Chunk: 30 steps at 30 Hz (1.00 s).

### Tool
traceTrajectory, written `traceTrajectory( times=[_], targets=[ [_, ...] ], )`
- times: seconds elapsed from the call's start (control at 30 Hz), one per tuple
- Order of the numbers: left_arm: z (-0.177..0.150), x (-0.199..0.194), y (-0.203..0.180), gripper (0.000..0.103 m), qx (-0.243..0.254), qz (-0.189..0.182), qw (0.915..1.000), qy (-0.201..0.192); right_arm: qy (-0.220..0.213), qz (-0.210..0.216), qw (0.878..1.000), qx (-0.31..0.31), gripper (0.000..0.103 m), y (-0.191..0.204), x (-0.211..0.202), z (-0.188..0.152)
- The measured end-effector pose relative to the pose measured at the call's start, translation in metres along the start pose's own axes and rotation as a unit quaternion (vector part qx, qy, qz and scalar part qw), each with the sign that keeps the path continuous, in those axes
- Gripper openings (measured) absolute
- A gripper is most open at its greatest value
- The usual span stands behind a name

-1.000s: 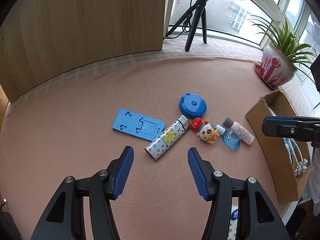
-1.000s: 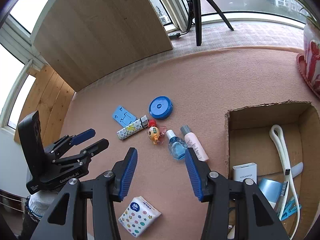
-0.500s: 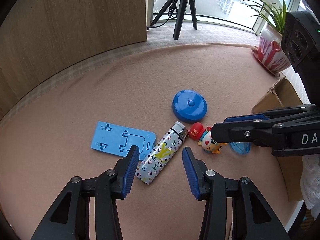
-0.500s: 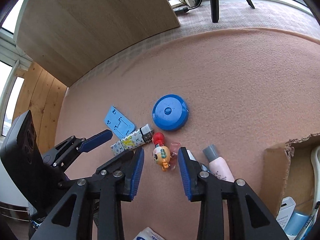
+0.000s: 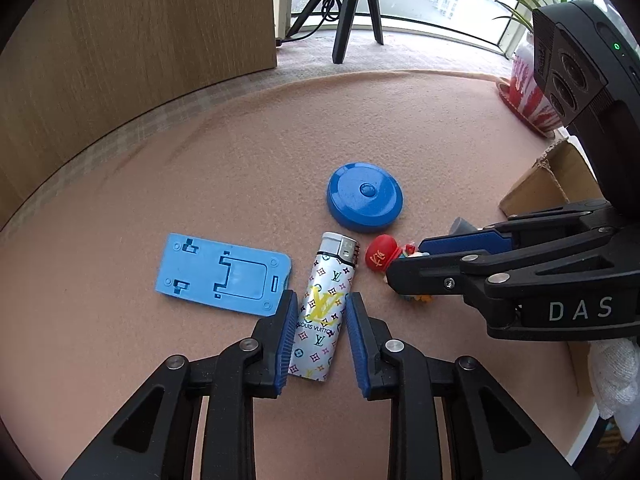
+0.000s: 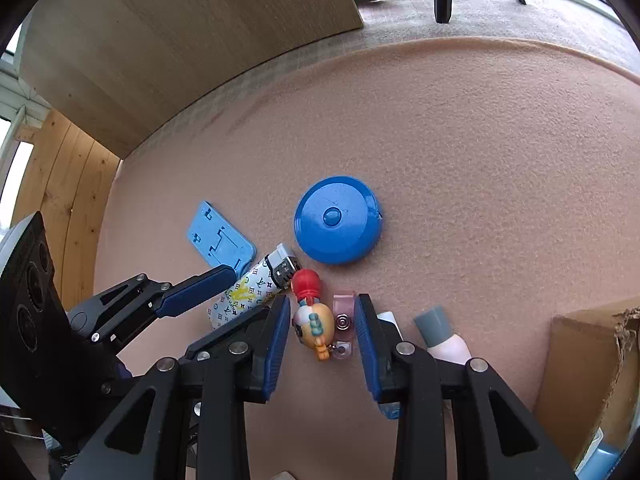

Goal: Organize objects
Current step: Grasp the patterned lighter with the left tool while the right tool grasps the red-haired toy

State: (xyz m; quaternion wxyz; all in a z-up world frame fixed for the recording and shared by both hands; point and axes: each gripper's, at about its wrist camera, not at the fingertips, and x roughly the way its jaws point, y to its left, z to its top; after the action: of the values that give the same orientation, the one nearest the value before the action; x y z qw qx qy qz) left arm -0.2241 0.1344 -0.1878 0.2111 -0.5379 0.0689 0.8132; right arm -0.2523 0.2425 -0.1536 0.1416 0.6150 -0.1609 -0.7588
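Note:
A patterned silver lighter (image 5: 334, 264) lies on the pink felt mat (image 5: 240, 168). My left gripper (image 5: 322, 320) straddles its lower half with jaws closing; a small gap shows at the right pad. A small doll keychain with a red hat (image 6: 314, 322) and a pink clip (image 6: 344, 320) lies between the pads of my right gripper (image 6: 323, 332), with gaps on both sides. In the left wrist view the right gripper (image 5: 406, 260) reaches in from the right and covers most of the doll. The left gripper (image 6: 248, 292) appears at the lower left of the right wrist view.
A round blue tape measure (image 5: 365, 202) and a flat blue phone stand (image 5: 224, 272) lie close by. A pink bottle with a grey cap (image 6: 440, 336) sits right of the doll. A cardboard box (image 6: 592, 360) stands at the right, with a potted plant (image 5: 528, 96), tripod (image 5: 352, 8) and wooden panel (image 5: 140, 40) behind.
Both grippers came down and forward toward the mat. The left jaws narrowed around the lighter. The right jaws narrowed and now straddle the doll keychain.

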Motion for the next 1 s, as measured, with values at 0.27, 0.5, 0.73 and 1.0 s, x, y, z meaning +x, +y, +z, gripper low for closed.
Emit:
traceTrajectory(
  times=[0.27,0.5,0.73,1.0],
  targets=[
    [-0.014,-0.004,-0.001,0.025,-0.014,-0.003,0.9999,0.009,-0.004,-0.010,1.000,-0.017,0.029,0.003,-0.003,-0.010],
    [-0.061,-0.025,-0.001,0.025,-0.050,-0.003,0.9987,0.008,0.004,-0.002,0.999,-0.043,0.027,0.007,-0.007,-0.041],
    [-0.085,-0.036,-0.002,0.030,-0.088,-0.003,0.9961,-0.003,-0.002,-0.023,0.997,-0.076,0.026,0.016,-0.010,-0.063],
    [-0.084,-0.035,0.003,0.025,-0.112,0.000,0.9936,-0.011,-0.019,-0.045,0.995,-0.087,0.023,0.023,-0.010,-0.064]
  ],
)
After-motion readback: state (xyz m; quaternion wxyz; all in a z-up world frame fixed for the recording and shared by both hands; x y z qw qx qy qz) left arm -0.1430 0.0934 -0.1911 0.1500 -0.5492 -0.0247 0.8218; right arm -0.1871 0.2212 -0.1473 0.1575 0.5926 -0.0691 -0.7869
